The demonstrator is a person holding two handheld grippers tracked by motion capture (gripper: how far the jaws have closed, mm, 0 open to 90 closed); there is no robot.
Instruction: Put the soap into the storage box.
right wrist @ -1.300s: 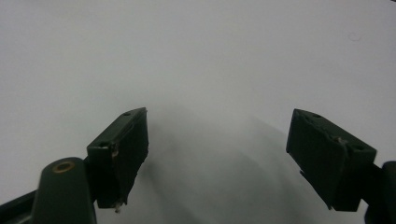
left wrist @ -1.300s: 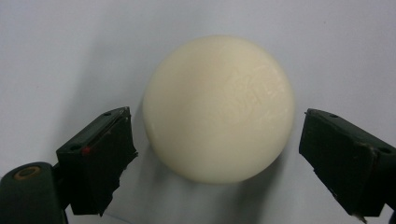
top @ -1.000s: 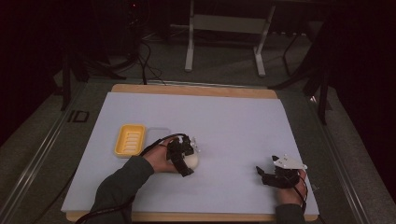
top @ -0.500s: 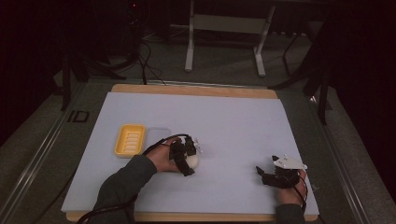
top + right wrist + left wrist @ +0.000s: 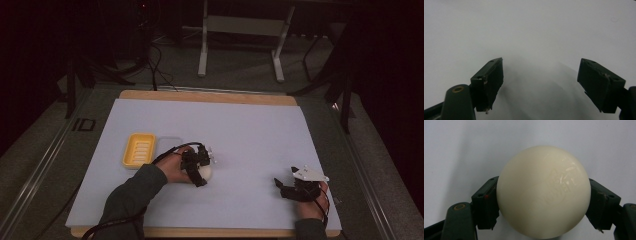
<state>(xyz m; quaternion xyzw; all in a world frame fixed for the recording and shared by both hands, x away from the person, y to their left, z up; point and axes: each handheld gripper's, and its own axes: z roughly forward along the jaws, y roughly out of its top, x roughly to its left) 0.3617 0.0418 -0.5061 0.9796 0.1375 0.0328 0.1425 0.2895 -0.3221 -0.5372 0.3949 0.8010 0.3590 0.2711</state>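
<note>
Cream-white and smooth, the soap (image 5: pixel 543 192) sits between the black jaws of the left tool (image 5: pixel 544 205), whose pads have just been closing and now press on its two flanks. It is a rounded, egg-like bar with a faint stamped mark on its upper face and a waxy sheen, so a grip across the widest part, as here, looks like the surest way to keep it from squirting out. In the high view the same tool (image 5: pixel 199 167) lies low over the bar (image 5: pixel 205 172), which rests on the worktop (image 5: pixel 250 130) just right of the yellow dish (image 5: pixel 139 149) and apart from it. That dish is a shallow rectangular plastic tray with raised ribs, probably to let a wet bar drain, and it seems the likely place for the soap to go.

Farther out, the right tool (image 5: pixel 286 186) rests near the front right corner, well apart from the soap, its jaws spread wide with nothing between them; its own view shows the two pads (image 5: pixel 489 82) over bare surface. A pale matte sheet covers the worktop, with a wooden edge showing at the far side.
</note>
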